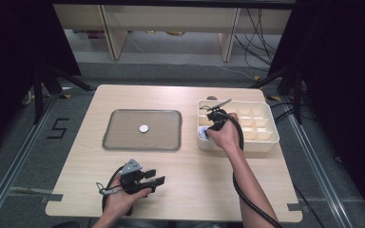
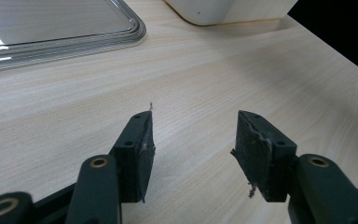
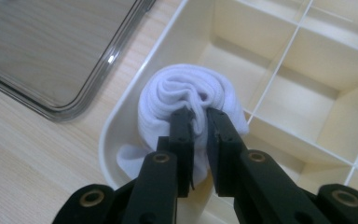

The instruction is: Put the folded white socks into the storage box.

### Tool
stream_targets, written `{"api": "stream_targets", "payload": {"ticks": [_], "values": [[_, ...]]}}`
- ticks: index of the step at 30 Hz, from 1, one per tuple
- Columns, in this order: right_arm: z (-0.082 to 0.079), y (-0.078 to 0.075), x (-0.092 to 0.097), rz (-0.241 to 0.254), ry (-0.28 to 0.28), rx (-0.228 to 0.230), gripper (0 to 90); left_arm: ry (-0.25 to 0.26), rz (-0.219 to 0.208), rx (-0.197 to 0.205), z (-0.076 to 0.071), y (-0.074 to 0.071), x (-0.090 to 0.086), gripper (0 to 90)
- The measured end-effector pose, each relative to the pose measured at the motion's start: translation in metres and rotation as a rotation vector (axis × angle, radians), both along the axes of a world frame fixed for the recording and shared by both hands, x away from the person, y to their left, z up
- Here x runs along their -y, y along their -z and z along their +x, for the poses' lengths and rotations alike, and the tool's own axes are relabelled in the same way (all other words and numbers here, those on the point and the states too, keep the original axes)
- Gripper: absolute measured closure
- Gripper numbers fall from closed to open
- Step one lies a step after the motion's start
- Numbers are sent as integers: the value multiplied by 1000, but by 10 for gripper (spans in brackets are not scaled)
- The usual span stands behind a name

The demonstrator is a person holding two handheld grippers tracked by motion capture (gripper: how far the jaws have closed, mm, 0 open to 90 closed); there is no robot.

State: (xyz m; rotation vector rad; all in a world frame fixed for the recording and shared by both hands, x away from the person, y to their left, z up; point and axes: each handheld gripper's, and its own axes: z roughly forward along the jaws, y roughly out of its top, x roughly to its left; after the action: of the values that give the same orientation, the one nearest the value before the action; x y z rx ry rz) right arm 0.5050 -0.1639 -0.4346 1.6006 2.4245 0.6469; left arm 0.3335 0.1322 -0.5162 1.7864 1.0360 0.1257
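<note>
A rolled white cotton sock (image 3: 186, 100), lower centre, is pinched by the right gripper (image 3: 198, 114) inside the cream plastic divided box (image 3: 279, 60), presumably for lifting; the left gripper (image 2: 193, 135) is held released, idle.

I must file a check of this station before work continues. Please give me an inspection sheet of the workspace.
Surface: light wooden table, no damage seen.
Job's things: white rolled sock in the near-left compartment of the cream divided box; clear tray holds a small white disc.
Clutter: nothing seen.
Grippers: right gripper pinches the sock; left gripper open, holding nothing.
Cables: black cable along the right forearm.
Surroundings: floor cables, dark curtains.
</note>
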Motion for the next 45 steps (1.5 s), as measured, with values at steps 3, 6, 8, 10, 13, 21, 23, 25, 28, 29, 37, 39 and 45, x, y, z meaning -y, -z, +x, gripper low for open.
{"api": "stream_targets", "payload": {"ticks": [3,6,8,10,13,21,23,25,28,29,37,39,45], "values": [[0,3,0,0,10,-29,823,-1,3,3,0,0,-1,464],[1,4,1,-15,11,-45,825,-3,1,0,0,0,0,464],[2,7,0,-39,3,-58,828,0,1,0,0,0,0,464],[2,8,0,-30,7,-71,829,-8,0,2,-1,0,0,464],[4,10,2,-24,-12,-66,829,-1,1,4,0,0,-1,464],[-1,7,7,21,39,-50,767,-8,9,5,0,-1,-1,464],[-3,6,7,26,42,-36,748,-9,8,5,0,-1,-1,464],[-8,4,9,26,37,-3,682,-11,4,7,-1,0,0,464],[-10,2,8,35,58,9,640,-10,3,8,0,0,0,463],[-11,2,10,41,47,18,621,-8,3,7,0,0,-1,462],[-15,-1,13,60,16,95,542,-12,4,11,-1,0,0,459],[-16,-2,17,59,-14,121,521,-15,3,11,-1,0,-1,456],[-22,-3,20,98,-24,135,487,-20,4,14,-1,0,-1,451]]}}
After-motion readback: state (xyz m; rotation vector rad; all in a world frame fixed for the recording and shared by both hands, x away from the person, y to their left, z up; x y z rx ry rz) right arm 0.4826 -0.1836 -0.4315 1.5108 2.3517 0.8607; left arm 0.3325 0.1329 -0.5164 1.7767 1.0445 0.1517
